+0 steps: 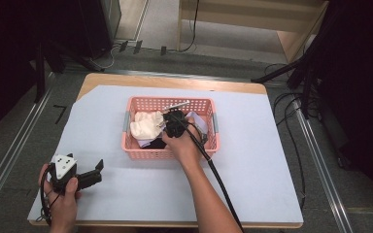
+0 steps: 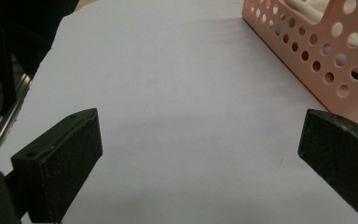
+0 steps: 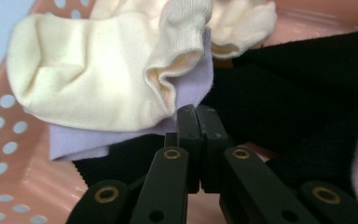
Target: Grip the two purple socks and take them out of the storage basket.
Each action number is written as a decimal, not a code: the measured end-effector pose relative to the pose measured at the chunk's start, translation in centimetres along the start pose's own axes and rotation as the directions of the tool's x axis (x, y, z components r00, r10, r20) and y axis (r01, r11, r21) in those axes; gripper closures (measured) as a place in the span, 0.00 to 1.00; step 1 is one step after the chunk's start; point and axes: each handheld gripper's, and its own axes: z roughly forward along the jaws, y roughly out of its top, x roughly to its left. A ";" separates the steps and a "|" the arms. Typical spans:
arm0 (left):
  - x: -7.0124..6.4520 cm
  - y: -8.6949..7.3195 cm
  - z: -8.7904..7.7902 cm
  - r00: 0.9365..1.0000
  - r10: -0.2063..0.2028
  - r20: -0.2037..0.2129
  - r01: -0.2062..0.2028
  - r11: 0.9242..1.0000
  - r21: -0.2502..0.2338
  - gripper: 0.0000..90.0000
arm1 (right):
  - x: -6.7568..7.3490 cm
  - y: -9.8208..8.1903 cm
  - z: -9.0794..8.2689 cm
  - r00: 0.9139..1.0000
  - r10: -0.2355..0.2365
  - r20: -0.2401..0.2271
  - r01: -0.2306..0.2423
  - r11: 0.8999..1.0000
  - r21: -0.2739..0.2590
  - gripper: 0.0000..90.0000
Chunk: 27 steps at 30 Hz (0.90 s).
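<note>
Cream cotton: a small sock (image 3: 98,79) lies bunched in the pink basket (image 1: 134,151), on top of a lilac cloth (image 3: 79,137) with black fabric (image 3: 289,107) beside and beneath it. The right gripper (image 3: 197,116) is down among these pieces, its jaws pressed flat together right at the edge where the sock's ribbed cuff meets the lilac cloth. Whether any cloth is pinched between the tips I cannot tell; they look closed on nothing, or on a thin fold at most.

To lift one piece cleanly, the grip should sit on the cuff alone, not on the lilac layer under it, so a slow test lift is wise: if two pieces rise, reopen and bite higher on the cuff. Pull straight up to clear the basket wall.

Near the front left corner of the table (image 1: 252,194), the left gripper (image 2: 200,154) hovers over the white sheet with its jaws wide apart, well clear of the basket.
</note>
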 end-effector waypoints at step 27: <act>0.0 0.0 0.0 1.000 0.007 0.001 -0.007 1.000 0.014 0.01 | -1.9 -0.7 -2.0 0.998 0.031 -0.063 -0.041 0.986 -0.163 0.85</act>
